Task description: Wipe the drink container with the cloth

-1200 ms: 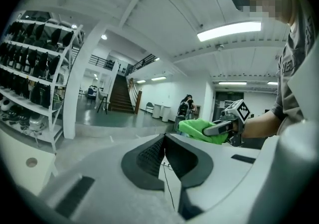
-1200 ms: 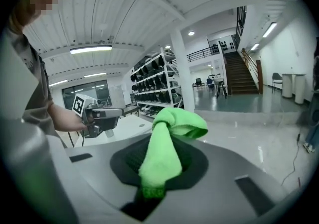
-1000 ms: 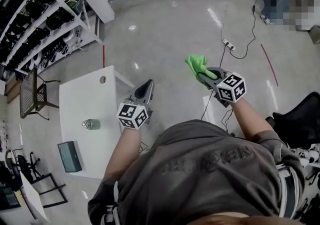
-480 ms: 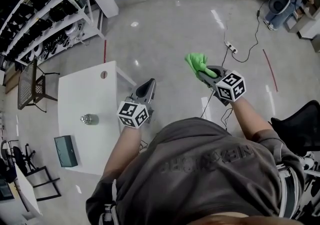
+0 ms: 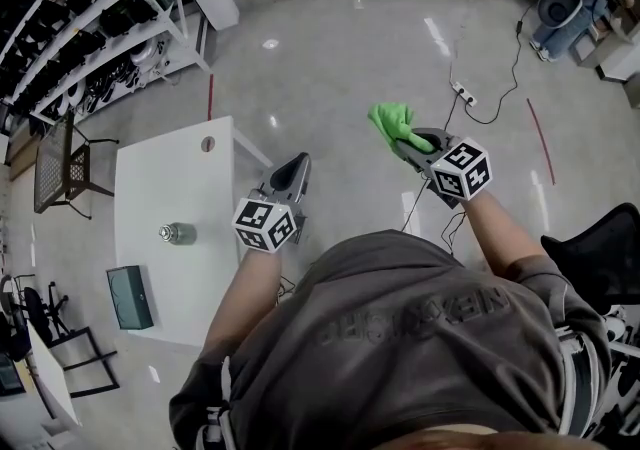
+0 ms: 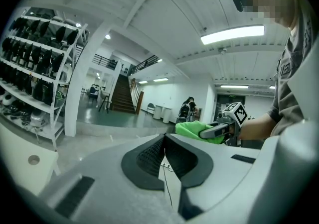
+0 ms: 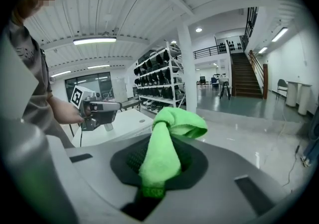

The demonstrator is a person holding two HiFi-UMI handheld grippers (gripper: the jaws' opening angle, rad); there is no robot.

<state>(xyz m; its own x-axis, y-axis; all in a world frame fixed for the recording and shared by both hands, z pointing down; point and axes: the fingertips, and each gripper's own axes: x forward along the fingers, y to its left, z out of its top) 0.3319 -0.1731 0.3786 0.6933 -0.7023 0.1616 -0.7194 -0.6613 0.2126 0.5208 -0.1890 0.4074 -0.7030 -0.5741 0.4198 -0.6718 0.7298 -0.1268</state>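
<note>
The drink container (image 5: 177,232), a small metal can or bottle, stands on the white table (image 5: 165,178) at the left of the head view. Both grippers hang over the floor, right of the table and apart from the container. My left gripper (image 5: 294,167) is shut with nothing between its jaws, which meet in a closed line in the left gripper view (image 6: 164,141). A bright green cloth (image 5: 391,122) is pinched in my right gripper (image 5: 408,145). In the right gripper view this cloth (image 7: 167,141) stands up out of the jaws and flops over at the top.
A dark green box (image 5: 130,296) lies on the table's near end. Racks of dark gear (image 5: 90,28) line the upper left, with a mesh chair (image 5: 55,173) by the table. A power strip (image 5: 460,92) and cables lie on the floor. A black chair (image 5: 600,248) stands at right.
The head view has drifted a little, so the table sits slightly higher and further left. Both grippers keep the same pose, and the cloth stays in the right one.
</note>
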